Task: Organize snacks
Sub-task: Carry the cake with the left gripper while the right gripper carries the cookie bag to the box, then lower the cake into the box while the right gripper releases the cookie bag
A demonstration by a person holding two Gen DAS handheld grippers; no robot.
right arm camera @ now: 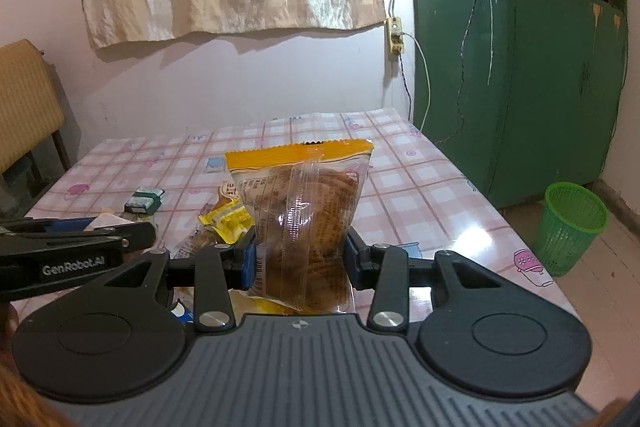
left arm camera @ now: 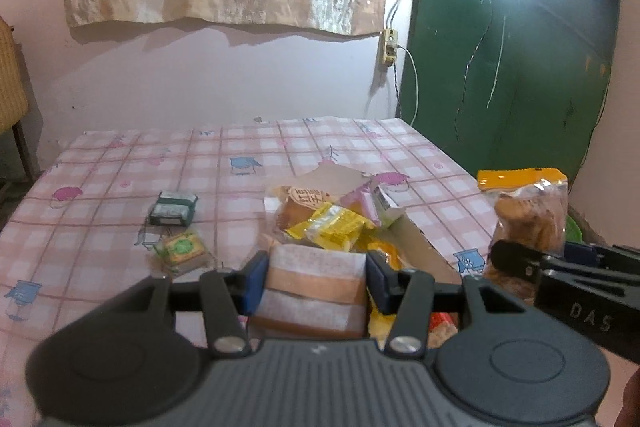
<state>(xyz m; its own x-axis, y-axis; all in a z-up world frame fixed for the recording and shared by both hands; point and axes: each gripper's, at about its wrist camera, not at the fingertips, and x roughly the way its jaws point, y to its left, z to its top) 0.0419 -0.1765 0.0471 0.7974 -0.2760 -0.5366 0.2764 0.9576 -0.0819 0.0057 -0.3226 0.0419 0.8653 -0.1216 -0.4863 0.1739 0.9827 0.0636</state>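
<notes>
Right wrist view: your right gripper [right arm camera: 298, 259] pinches the upright cracker bag [right arm camera: 302, 223], snack box [left arm camera: 360, 227] lying forward-left; left gripper [left arm camera: 316, 283] clamps a wafer pack [left arm camera: 314, 291].

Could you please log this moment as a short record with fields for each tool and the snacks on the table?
left tool: shut on a white and tan packet
right tool: shut on an orange-topped clear bag, held upright
open box: piled with snacks
loose on table: dark green packet, small green packet
floor: green basket
</notes>
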